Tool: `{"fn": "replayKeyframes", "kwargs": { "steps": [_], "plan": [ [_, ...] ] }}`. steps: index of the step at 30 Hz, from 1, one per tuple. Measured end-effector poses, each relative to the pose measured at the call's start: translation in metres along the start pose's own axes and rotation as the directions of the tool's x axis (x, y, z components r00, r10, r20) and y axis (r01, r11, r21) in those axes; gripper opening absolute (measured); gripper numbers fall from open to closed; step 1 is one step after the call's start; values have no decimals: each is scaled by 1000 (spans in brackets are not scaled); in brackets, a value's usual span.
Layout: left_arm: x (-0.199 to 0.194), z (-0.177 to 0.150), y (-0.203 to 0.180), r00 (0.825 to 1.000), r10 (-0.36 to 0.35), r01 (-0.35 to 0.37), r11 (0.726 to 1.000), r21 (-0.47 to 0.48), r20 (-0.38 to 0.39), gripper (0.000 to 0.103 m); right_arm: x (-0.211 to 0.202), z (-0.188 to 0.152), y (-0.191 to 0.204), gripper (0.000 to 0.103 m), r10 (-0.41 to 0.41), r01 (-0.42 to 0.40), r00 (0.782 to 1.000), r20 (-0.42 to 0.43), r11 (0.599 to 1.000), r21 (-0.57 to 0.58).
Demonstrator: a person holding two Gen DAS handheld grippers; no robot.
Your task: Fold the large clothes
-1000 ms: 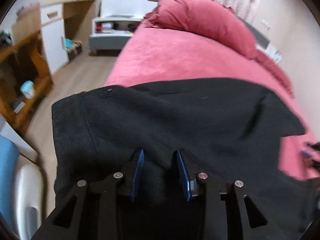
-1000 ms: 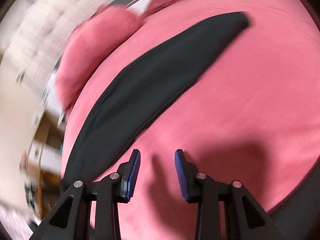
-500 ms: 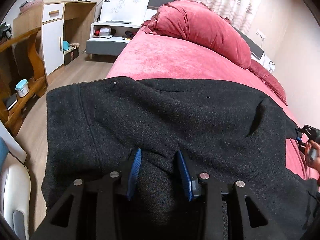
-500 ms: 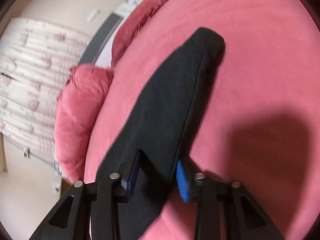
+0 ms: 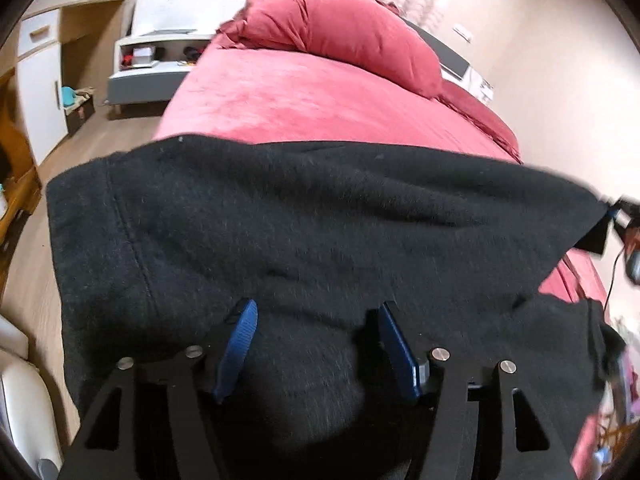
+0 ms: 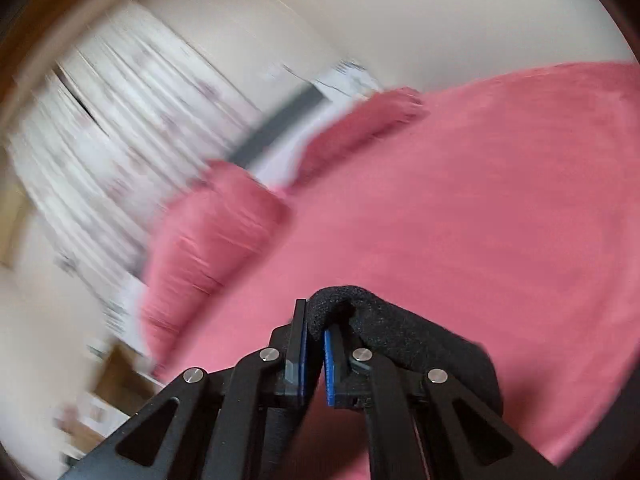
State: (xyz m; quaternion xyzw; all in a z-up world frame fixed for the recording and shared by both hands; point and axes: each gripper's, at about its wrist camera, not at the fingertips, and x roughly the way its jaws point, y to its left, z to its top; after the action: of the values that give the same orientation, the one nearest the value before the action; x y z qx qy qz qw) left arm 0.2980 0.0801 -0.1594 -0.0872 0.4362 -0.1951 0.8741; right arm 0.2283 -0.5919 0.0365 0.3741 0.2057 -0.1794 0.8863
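Observation:
A large black fleece garment (image 5: 304, 220) lies spread across the near end of the pink bed (image 5: 304, 100). My left gripper (image 5: 316, 332) is over its near part, blue fingers wide apart, with cloth bulging between them but not clamped. My right gripper (image 6: 314, 340) is shut on a black sleeve end (image 6: 400, 336) and holds it above the bed; the cloth drapes over its right finger. In the left wrist view the right gripper (image 5: 618, 216) shows at the far right, pulling a garment corner taut.
A big pink pillow (image 5: 344, 28) lies at the head of the bed. A white nightstand (image 5: 152, 64) and wooden cabinets (image 5: 40, 72) stand left on the wooden floor. Curtains (image 6: 132, 128) and a wall lie beyond the bed.
My right gripper came down on the sleeve, closed on it and lifted it, swinging up toward the headboard. The garment's right corner is now pulled taut. My left gripper stayed open.

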Motion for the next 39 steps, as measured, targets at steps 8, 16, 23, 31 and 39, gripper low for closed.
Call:
{"fn": "replayKeyframes", "kwargs": {
  "steps": [8, 16, 23, 31, 39],
  "plan": [
    [-19, -26, -3, 997, 69, -69, 997, 30, -18, 64, 10, -89, -142, 33, 47, 74, 958, -283, 912, 402],
    [-25, -57, -14, 989, 139, -145, 981, 125, 53, 65, 28, -48, -179, 52, 172, -64, 979, -111, 773, 631],
    [-23, -57, -6, 993, 104, -109, 987, 114, 48, 70, 40, 15, -130, 6, 70, -15, 993, -93, 870, 493],
    [-21, -56, -13, 993, 111, -117, 984, 135, 51, 74, -37, 43, -73, 6, 13, -17, 998, 68, 999, 48],
    [-20, -54, -13, 994, 98, -104, 985, 140, 45, 78, -24, -42, -234, 14, -94, 137, 990, -107, 830, 541]
  ]
}}
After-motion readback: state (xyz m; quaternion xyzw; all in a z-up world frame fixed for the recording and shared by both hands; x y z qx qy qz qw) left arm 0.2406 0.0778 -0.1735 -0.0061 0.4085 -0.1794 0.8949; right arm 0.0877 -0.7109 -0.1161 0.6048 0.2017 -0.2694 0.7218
